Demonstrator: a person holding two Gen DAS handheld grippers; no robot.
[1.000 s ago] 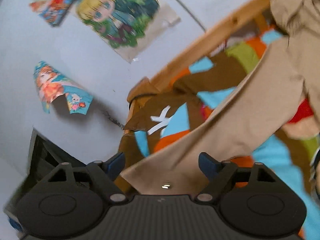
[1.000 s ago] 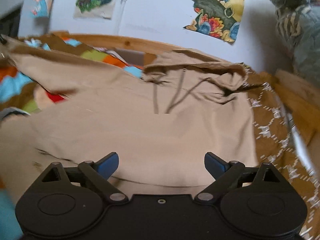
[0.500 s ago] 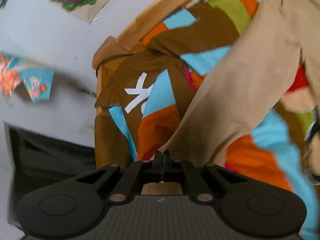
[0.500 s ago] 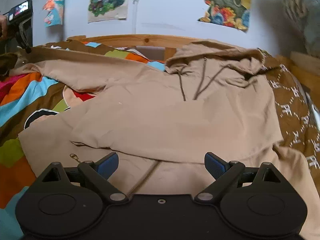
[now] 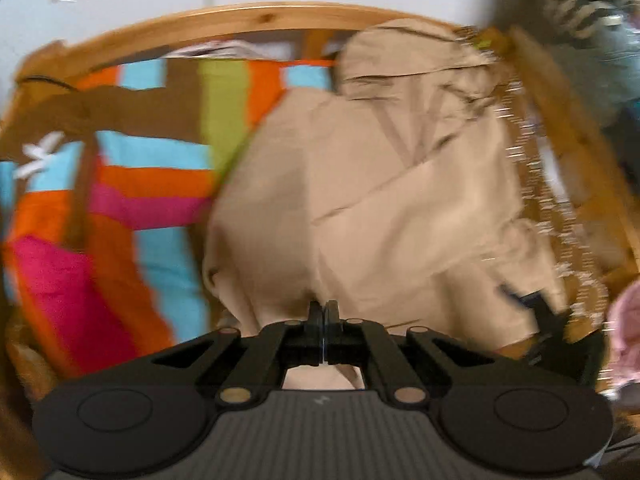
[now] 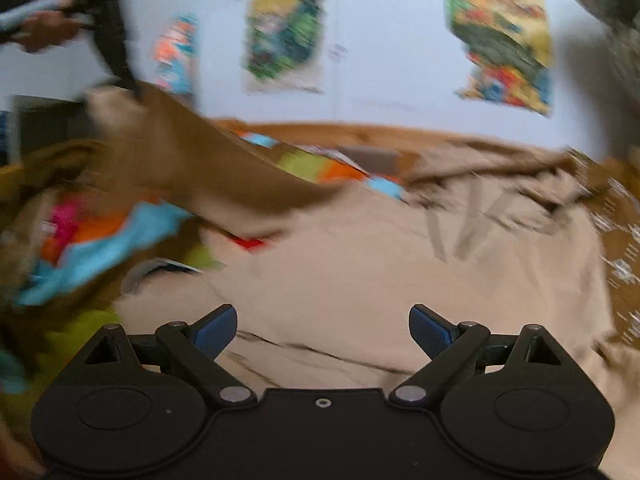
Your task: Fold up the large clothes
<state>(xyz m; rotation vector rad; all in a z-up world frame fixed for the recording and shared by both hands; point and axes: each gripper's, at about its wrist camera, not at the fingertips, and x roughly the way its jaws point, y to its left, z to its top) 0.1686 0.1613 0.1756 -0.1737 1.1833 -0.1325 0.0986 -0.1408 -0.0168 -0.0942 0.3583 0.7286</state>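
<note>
**Bedroom fold station: hoodie, bedding, wall items**

Jaws, left gripper point(image 5: 323, 312): you are pressing them together on a fold of the tan hoodie point(image 5: 380, 200), pinching cloth at its near edge. Jaws, right gripper point(image 6: 322, 326): you are holding them spread wide over the hoodie's lower front, with nothing between the blue pads point(image 6: 214, 326).

Item, hoodie: it is lying across the right half of the bed, hood point(image 6: 492, 160) toward the headboard, drawstrings running down the chest. In the right wrist view one sleeve point(image 6: 208, 156) is stretching up and to the left, where your left gripper point(image 6: 112, 56) is lifting its end above the bedding; a hand point(image 6: 44, 32) is showing beside it.

Item, surface: a patchwork cover point(image 5: 132, 184) in orange, blue, green, pink and brown is spreading over the left half of the bed. A brown patterned blanket point(image 6: 616, 248) is lying along the right side, just beside the hoodie.

Item, frame: a pale wooden headboard point(image 5: 248, 20) is curving behind the bedding.

Item, room: a white wall point(image 6: 384, 60) is carrying three colourful posters point(image 6: 288, 32), all blurred. Both views are smeared, so finer detail is not readable.
</note>
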